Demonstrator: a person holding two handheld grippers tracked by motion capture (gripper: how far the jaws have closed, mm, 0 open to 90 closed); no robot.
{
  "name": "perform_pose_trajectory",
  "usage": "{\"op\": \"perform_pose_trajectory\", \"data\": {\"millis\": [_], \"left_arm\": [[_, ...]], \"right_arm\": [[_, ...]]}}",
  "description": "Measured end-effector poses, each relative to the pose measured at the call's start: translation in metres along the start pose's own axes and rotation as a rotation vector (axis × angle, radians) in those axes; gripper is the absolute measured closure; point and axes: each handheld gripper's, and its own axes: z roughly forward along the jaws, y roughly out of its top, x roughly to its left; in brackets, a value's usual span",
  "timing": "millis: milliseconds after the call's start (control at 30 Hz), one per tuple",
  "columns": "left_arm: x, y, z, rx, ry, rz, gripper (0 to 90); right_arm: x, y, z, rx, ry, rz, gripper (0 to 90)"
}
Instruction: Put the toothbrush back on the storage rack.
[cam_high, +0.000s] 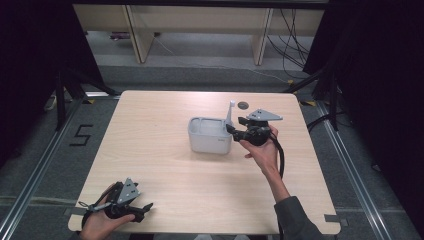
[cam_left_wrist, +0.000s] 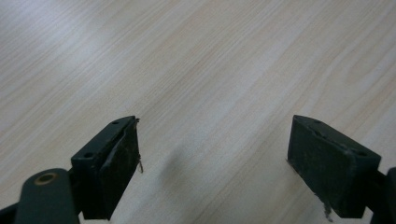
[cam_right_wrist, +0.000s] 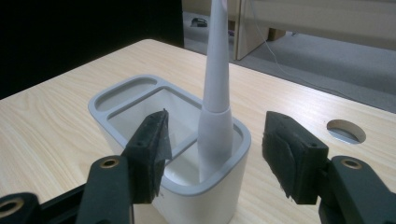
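Observation:
A pale grey holder (cam_high: 210, 135) with two compartments stands near the middle of the wooden table. A white tapered handle (cam_high: 231, 112) stands upright in its right-hand corner. In the right gripper view the handle (cam_right_wrist: 217, 93) rises out of the larger compartment of the holder (cam_right_wrist: 116, 93). My right gripper (cam_high: 231, 128) is level at the holder's right side. It (cam_right_wrist: 222, 144) is open, with the handle between the jaws and both pads clear of it. At the table's front left corner my left gripper (cam_high: 145, 210) lies low, open (cam_left_wrist: 215, 163) over bare wood.
A round cable hole (cam_high: 243, 105) sits in the tabletop just behind the right gripper, also seen as the hole (cam_right_wrist: 346, 131). Wooden furniture legs (cam_high: 137, 35) and loose cables (cam_high: 292, 45) lie on the floor beyond the far edge.

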Motion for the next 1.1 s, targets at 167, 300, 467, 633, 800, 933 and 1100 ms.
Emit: {"op": "perform_pose_trajectory", "data": {"millis": [167,300,467,633,800,933,1100], "left_arm": [[-0.001,0.000,0.000,-0.002,0.001,-0.007,16.2],[-0.001,0.000,0.000,-0.003,0.001,-0.009,16.2],[0.000,0.000,0.000,0.003,0.000,-0.001,16.2],[0.000,0.000,0.000,-0.003,-0.001,-0.004,16.2],[0.000,0.000,0.000,-0.002,-0.002,-0.004,16.2],[0.000,0.000,0.000,0.001,-0.002,-0.003,16.2],[-0.001,0.000,0.000,-0.006,0.001,-0.010,16.2]], "right_arm": [[0.000,-0.002,-0.002,-0.015,0.014,-0.020,39.7],[0.002,-0.003,-0.005,-0.016,0.005,-0.019,37.8],[0.004,-0.004,-0.009,-0.009,0.007,-0.014,35.8],[0.005,-0.008,-0.012,-0.018,0.016,-0.023,35.1],[0.009,-0.011,-0.017,-0.011,0.022,0.001,34.8],[0.008,-0.013,-0.020,0.003,0.025,-0.001,34.4],[0.007,-0.017,-0.022,0.010,0.020,-0.010,33.9]]}}
